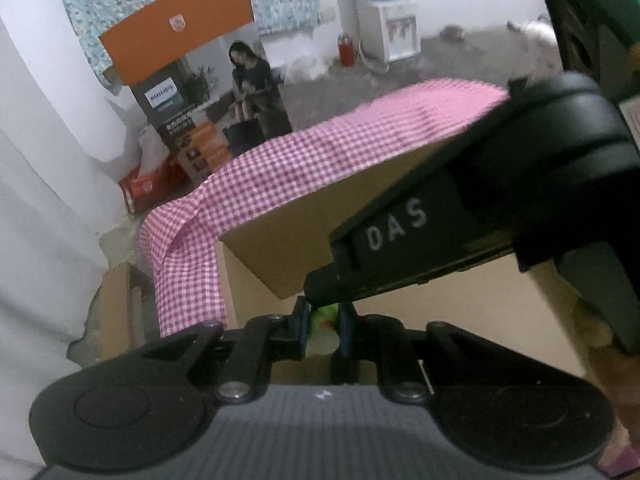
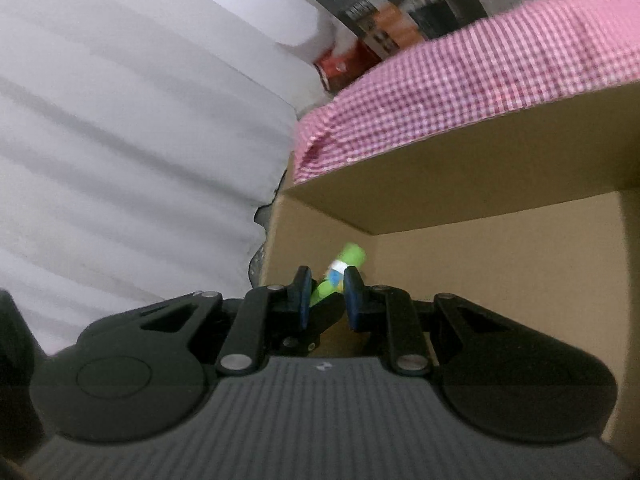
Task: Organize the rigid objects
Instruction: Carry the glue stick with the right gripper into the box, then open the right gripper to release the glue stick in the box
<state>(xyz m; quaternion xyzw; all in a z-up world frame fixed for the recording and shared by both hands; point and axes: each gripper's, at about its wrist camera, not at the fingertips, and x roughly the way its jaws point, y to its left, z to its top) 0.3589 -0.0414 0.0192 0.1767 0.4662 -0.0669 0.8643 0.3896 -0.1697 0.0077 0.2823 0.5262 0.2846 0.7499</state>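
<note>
My right gripper (image 2: 327, 294) is shut on a green toy-like piece (image 2: 343, 266) with a white and blue band, which sticks up past the pads. It hangs over an open cardboard box (image 2: 500, 264). My left gripper (image 1: 324, 318) is shut on a small green and pale object (image 1: 323, 320); most of that object is hidden by the pads. The right gripper's black body (image 1: 460, 216), marked DAS, crosses just above my left fingertips. A pink checked cloth (image 1: 320, 160) lies over the box's raised flap (image 1: 280, 240).
White fabric folds (image 2: 140, 120) stand close on the left of the box. On the floor behind are a tall printed carton (image 1: 200, 92), a red packet (image 1: 140, 190), a water dispenser (image 1: 384, 28) and a small red can (image 1: 346, 50).
</note>
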